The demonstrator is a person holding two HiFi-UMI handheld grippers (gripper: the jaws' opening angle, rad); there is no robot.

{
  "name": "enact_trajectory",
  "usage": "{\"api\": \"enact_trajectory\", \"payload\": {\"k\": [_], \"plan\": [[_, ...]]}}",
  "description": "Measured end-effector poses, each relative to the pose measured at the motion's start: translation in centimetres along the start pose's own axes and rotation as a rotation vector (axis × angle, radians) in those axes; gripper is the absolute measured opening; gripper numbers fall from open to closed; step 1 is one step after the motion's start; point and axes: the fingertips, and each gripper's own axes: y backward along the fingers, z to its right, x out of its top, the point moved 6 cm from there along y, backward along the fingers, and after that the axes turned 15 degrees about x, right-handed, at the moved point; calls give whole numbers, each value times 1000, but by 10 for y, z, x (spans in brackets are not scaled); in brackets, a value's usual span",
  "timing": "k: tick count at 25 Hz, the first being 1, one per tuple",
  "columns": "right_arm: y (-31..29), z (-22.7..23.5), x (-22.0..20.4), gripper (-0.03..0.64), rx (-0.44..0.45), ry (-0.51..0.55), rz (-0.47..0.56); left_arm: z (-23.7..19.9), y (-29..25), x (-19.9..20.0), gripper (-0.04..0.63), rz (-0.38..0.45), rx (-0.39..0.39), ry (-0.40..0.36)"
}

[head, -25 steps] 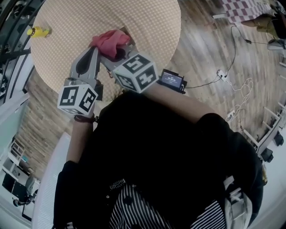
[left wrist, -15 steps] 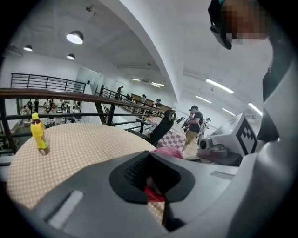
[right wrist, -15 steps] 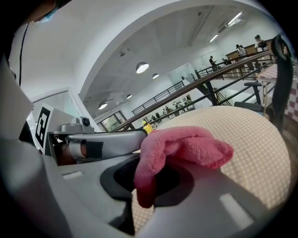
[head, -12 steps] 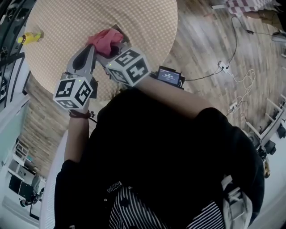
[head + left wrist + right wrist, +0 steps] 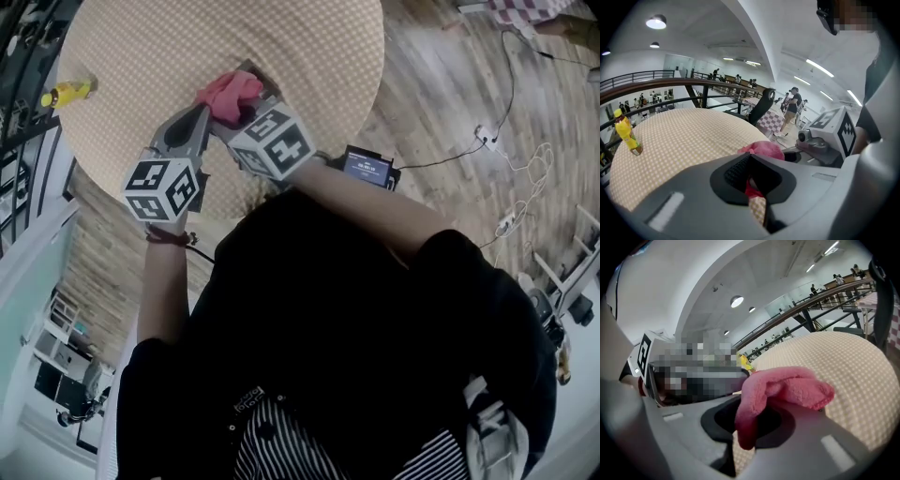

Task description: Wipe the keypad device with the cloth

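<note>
A pink cloth (image 5: 228, 94) lies bunched near the near edge of the round checked table (image 5: 281, 47). My right gripper (image 5: 234, 114) is shut on it; in the right gripper view the cloth (image 5: 783, 390) drapes over the jaws and hangs through their gap. A grey-brown corner (image 5: 251, 68) peeks out behind the cloth; whatever lies beneath is hidden, so no keypad shows. My left gripper (image 5: 199, 120) sits just left of the cloth with its jaws closed together. In the left gripper view the cloth (image 5: 761, 150) is right beyond the left gripper (image 5: 757, 190).
A yellow bottle (image 5: 66, 94) stands at the table's far left edge. A small black device with a lit screen (image 5: 366, 167) sits by my right forearm, off the table. Cables (image 5: 497, 141) run over the wooden floor on the right.
Both grippers and the cloth stay together at the same spot near the table edge; only slight shifts show, mostly from the head camera moving.
</note>
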Motion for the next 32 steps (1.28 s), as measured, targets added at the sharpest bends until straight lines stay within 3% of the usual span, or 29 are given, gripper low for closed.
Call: {"api": "enact_trajectory", "payload": {"k": [5,8,13,16,26,32], "plan": [[0,24,-16,67,-13,-36,-36,-1,-25,-9,-2,-87,-51,-36],[-2,40,-27,67,-34,-75,-68,-8,-35,-21,0,-146,-29,-63],[-14,45,-35,67,11,-68,-146,-24,-58,-55,2,-319,33,-208],[-28,53,-44,67,17,-70,-203,-31,-72,-70,3,-390,32,-245],[-49,73,-55,67,-53,-113,-274,-36,-77,-78,3,-433,28,-270],[-40,76,-76,67,-72,-191,-283,-28,-71,-84,3,-445,9,-271]]}}
